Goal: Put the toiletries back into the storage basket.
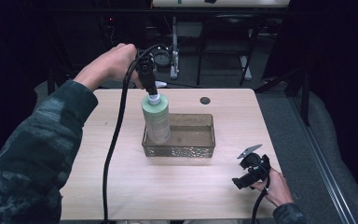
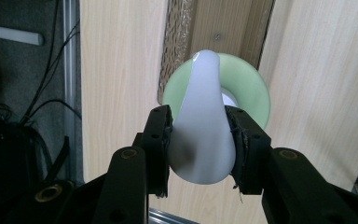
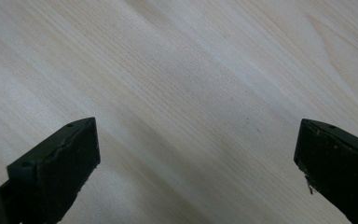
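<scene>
A pale green pump bottle stands upright in the left end of a clear rectangular tray at the table's middle. My left gripper comes down from above and is shut on the bottle's white pump head. Below the head lies the green bottle shoulder. My right gripper rests low near the table's front right corner. Its jaws stand wide apart over bare wood, with one fingertip at the left and nothing between them.
The light wooden table has a dark round cable hole near its far edge. A black cable trails from my left gripper across the table's left half. Chair legs and equipment stand on the dark floor beyond.
</scene>
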Motion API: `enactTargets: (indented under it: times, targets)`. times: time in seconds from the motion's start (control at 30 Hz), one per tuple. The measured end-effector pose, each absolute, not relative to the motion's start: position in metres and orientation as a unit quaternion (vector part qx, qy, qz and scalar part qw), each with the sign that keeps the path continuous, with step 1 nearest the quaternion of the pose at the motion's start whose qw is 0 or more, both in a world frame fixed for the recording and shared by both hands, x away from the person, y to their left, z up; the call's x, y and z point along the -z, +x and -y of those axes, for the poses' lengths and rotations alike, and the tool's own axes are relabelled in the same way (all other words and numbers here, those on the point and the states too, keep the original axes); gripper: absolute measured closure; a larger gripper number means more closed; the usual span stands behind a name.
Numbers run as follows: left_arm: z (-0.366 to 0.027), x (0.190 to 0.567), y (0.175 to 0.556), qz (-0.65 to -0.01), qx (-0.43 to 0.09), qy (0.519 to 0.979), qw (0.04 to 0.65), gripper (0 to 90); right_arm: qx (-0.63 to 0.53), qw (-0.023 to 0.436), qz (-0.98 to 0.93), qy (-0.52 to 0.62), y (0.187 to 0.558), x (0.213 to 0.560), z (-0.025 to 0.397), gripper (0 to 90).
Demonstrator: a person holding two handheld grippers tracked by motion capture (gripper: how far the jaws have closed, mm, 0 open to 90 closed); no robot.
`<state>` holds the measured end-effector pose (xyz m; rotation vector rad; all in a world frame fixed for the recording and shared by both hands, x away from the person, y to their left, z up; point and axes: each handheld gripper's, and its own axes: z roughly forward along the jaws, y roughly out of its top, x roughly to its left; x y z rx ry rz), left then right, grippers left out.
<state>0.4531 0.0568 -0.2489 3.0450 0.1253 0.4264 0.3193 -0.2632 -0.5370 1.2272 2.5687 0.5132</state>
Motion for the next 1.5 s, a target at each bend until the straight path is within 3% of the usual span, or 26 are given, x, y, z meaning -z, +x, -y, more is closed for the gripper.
enactTargets:
  times: [1.5]
  targets:
    - [-0.062,0.307,0.463,-0.048,-0.102,0.994,0.005,63.3,-0.175,0.124,-0.881,0.421,0.319,0.537,0.264,0.0]
